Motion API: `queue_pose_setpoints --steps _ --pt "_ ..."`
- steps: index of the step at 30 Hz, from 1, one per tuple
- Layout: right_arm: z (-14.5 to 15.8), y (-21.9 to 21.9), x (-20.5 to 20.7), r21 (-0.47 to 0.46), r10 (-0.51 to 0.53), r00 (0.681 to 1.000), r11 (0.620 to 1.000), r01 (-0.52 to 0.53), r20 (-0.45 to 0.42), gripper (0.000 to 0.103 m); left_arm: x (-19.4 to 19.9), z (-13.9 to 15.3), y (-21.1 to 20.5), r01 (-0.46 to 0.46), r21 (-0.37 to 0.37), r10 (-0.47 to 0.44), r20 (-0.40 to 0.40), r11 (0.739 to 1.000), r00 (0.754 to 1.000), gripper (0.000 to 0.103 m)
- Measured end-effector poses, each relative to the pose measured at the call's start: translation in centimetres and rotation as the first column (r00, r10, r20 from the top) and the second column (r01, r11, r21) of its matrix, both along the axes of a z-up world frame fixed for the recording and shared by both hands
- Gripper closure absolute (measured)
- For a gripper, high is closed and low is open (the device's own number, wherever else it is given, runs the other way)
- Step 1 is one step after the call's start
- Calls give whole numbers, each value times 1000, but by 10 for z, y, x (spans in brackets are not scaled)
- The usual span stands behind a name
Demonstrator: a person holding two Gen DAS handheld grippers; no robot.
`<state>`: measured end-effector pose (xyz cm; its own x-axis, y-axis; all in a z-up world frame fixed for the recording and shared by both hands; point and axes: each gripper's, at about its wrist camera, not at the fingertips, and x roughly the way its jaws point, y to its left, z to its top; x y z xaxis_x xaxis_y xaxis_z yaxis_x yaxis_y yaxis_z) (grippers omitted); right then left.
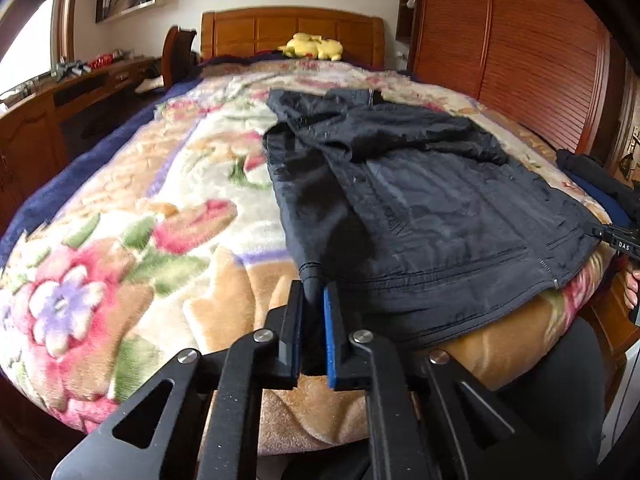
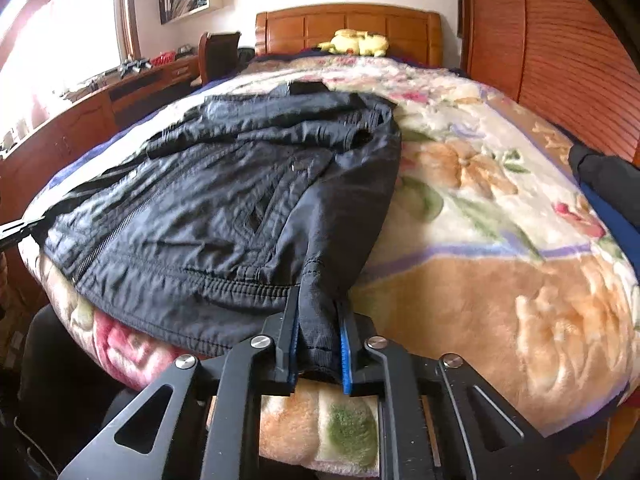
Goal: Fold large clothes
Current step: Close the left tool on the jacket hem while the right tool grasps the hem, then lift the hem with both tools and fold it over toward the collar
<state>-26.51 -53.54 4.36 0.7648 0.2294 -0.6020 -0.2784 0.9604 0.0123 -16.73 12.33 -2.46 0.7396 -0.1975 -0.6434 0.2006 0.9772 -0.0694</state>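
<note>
A large black jacket [image 1: 420,200] lies spread on the flowered blanket of a bed [image 1: 140,220], its hem toward the near edge. My left gripper [image 1: 314,292] is shut on a sleeve cuff at the jacket's left side. In the right wrist view the jacket [image 2: 224,200] lies to the left, and my right gripper [image 2: 318,304] is shut on the other sleeve cuff at its right side. Each gripper shows at the edge of the other's view: the right one [image 1: 624,240] at the jacket's right corner, the left one [image 2: 16,230] at its left corner.
A wooden headboard [image 1: 292,30] with a yellow plush toy [image 1: 314,46] stands at the far end. A wooden wardrobe [image 1: 520,48] runs along the right side, a desk [image 1: 60,96] along the left. Dark clothes [image 2: 604,176] lie at the bed's right edge.
</note>
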Motion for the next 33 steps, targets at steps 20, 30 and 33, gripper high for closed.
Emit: queue_pose_setpoints --steps 20,30,33 --pt "122 1 -119 8 69 953 997 -75 295 96 -84 136 -2 45 -2 -41 370 999 928 97" --pt "189 -20 -198 -23 93 887 995 -93 453 98 -116 194 12 36 6 -34 510 999 859 97" --pt "195 -21 -207 -23 100 878 995 -101 468 98 -114 199 18 40 1 -35 517 999 855 97"
